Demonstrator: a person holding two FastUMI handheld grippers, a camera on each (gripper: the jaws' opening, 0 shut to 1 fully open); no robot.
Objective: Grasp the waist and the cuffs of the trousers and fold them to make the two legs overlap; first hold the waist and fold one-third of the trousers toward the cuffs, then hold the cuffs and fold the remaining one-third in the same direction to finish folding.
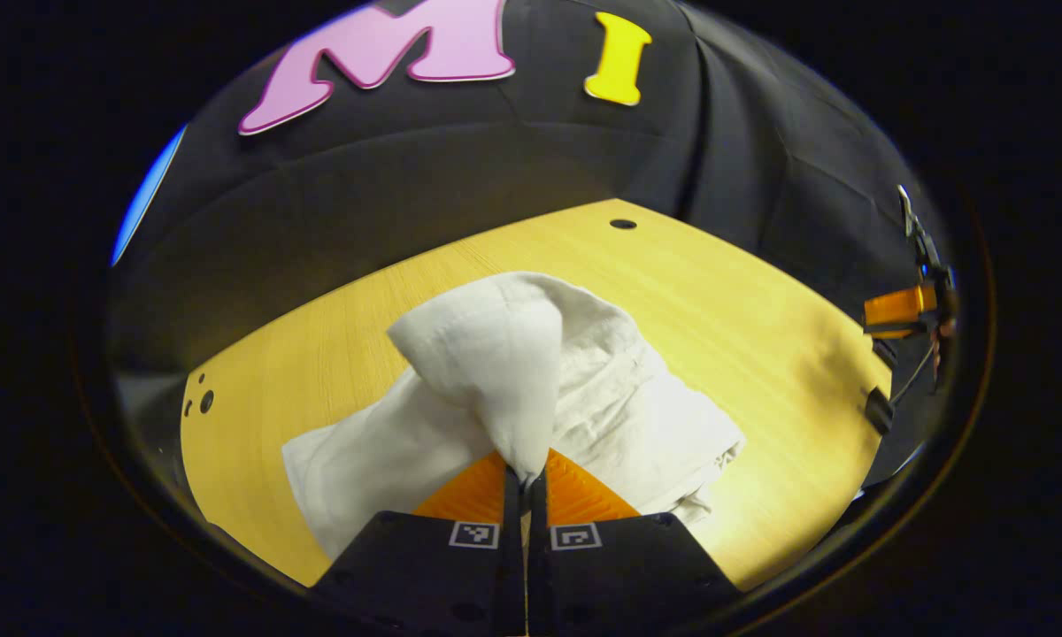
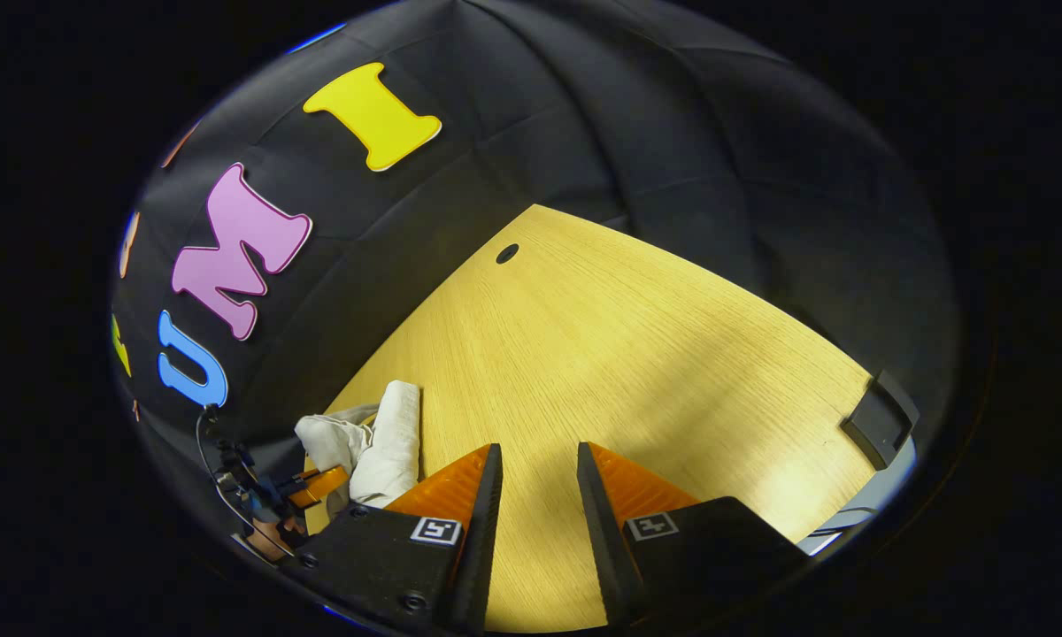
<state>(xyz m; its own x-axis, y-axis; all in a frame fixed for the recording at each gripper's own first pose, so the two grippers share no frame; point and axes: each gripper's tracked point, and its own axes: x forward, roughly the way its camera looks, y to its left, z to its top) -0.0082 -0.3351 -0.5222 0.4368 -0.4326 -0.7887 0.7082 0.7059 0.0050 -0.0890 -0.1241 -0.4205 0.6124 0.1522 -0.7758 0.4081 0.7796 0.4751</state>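
Pinching a peak of white cloth, the left hand-held gripper point(image 1: 526, 478) has its fingers pressed together on the trousers point(image 1: 531, 389), which lie bunched just ahead of it on the bench point(image 1: 743, 318), their long axis running from its near left to far right. Open bench surrounds the bundle; how many layers it has is hard to make out. The right hand-held gripper point(image 2: 535, 464) stands spread over bare bench, with the trousers well off to its left, partly cut off near the bench edge.
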